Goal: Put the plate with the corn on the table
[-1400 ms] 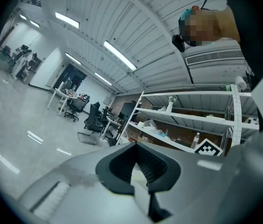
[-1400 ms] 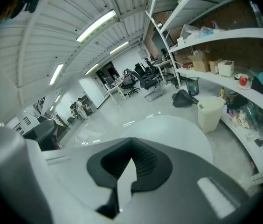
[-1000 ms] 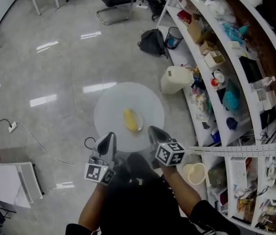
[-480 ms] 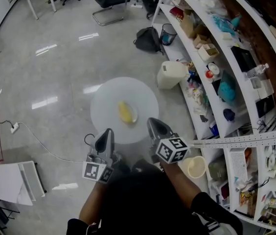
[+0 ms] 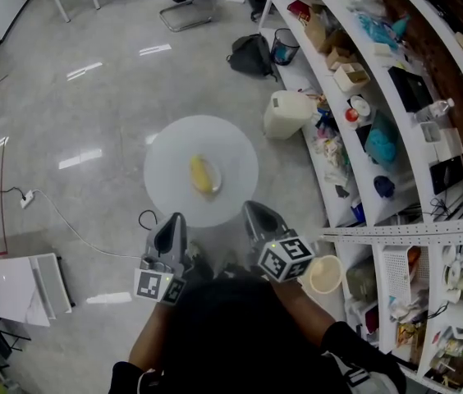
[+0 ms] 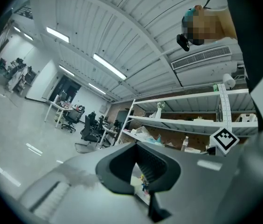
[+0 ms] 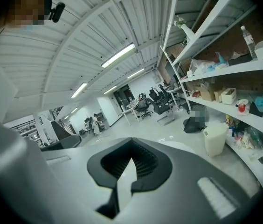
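On the round white counter [image 5: 166,150] in the middle of the open floor, the plate [image 5: 215,180] sits close to the centre with the corn [image 5: 201,174] lying on it. The plate is pale and hard to tell from the top beneath it. It looks set down already, so the task seems as good as done.

The left hand-held gripper [image 5: 175,218] hangs above the near rim of the counter, apart from the plate. Its jaws are closed together with nothing between them. The right hand-held gripper [image 5: 253,208] is the same, jaws together and empty, tipped a little downward beside the left one.

What worries me from here is the counter itself. It looks small and light, and the person stands right against its near edge. A knee or a low swing of either tool could jolt it. The corn is round and only rests loosely on a shallow plate, so a bump might roll it off onto the top or the floor.

A turn to the right is tight. The shelves [image 5: 363,97] are crowded, and a cream cup [image 5: 326,276] sits just beside the right tool, where an elbow could catch it. To the left, a cable [image 5: 67,228] trails across the shiny floor near the person's feet. That could trip someone stepping back without looking.
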